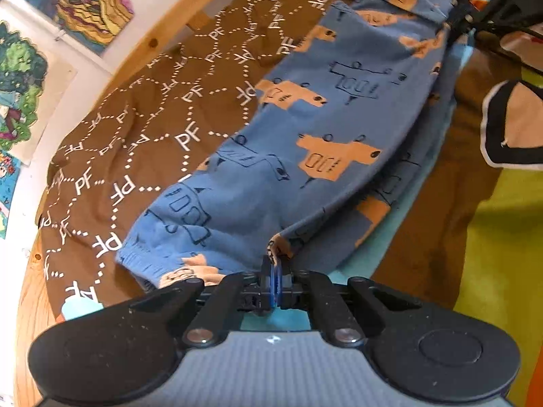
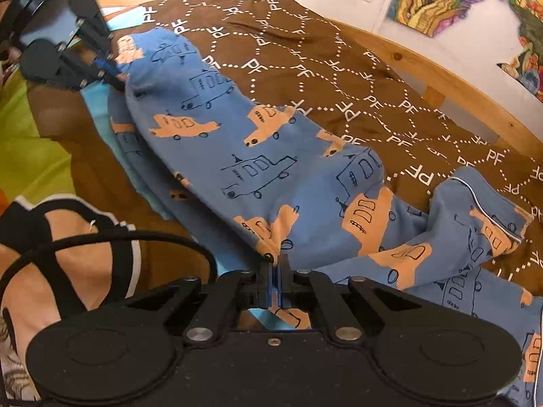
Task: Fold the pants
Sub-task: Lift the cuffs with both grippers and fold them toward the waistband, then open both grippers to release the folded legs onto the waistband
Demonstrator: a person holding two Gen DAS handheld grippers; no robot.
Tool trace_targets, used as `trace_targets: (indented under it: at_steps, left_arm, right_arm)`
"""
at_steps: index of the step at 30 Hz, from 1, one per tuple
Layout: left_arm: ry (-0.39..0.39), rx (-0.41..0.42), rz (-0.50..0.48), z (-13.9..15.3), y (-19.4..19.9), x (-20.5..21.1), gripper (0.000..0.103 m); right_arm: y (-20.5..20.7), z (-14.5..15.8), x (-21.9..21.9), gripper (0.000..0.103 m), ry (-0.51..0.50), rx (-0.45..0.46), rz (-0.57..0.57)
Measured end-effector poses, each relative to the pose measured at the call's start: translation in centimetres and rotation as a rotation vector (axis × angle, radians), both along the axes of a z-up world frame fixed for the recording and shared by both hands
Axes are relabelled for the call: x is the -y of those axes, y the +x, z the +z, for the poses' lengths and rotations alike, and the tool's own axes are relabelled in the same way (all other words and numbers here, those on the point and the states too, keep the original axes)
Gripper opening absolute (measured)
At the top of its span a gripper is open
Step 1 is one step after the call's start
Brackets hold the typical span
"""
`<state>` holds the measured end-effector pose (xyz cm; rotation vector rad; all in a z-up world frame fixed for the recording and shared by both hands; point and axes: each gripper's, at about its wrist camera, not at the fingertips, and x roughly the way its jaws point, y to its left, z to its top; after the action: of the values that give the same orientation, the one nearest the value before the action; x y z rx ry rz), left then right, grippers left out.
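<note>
Blue cotton pants (image 1: 305, 129) with orange and outlined vehicle print, stretched lengthwise over brown bedspread (image 1: 163, 108) with white dotted "PF" pattern. Left gripper (image 1: 276, 271) clenched on a pinch of pants fabric, close to the ribbed cuff (image 1: 142, 261); blue pads pressed together with cloth bunched between. Right gripper (image 2: 275, 271) likewise clamped on pants edge at the other end of the garment, fabric pulled to a point at the tips. Pants lifted slightly along the near edge between both grips, sagging in the middle, legs appearing stacked with a lower layer peeking out underneath. Left gripper also seen in right wrist view at top left (image 2: 112, 68), holding the far end. Second blue printed garment (image 2: 482, 224) with white piping crumpled just beside the pants, on the bedspread, touching or overlapping the pants at the right-gripper end; cannot tell which. Light blue sheet (image 1: 380, 247) exposed under the near side of the pants. Wooden bed frame (image 2: 441, 71) beyond the bedspread, colourful drawings (image 1: 78, 0) on the white wall behind. Green-yellow fabric (image 1: 502, 254) on the near side.
</note>
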<state>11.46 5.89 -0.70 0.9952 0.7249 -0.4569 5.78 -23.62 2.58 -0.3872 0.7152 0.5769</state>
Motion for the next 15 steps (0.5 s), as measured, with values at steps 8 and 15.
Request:
trace_targets:
  at_steps: [8,15]
  left_arm:
    - [-0.151,-0.071,0.048,2.2,0.1,0.4,0.069]
    - [-0.466,-0.067,0.042,4.0,0.6,6.2,0.097]
  right_arm:
    - [-0.1,0.6,1.4,0.059,0.025,-0.004,-0.071]
    - [-1.3,1.8,5.9,0.101,0.034,0.045,-0.261]
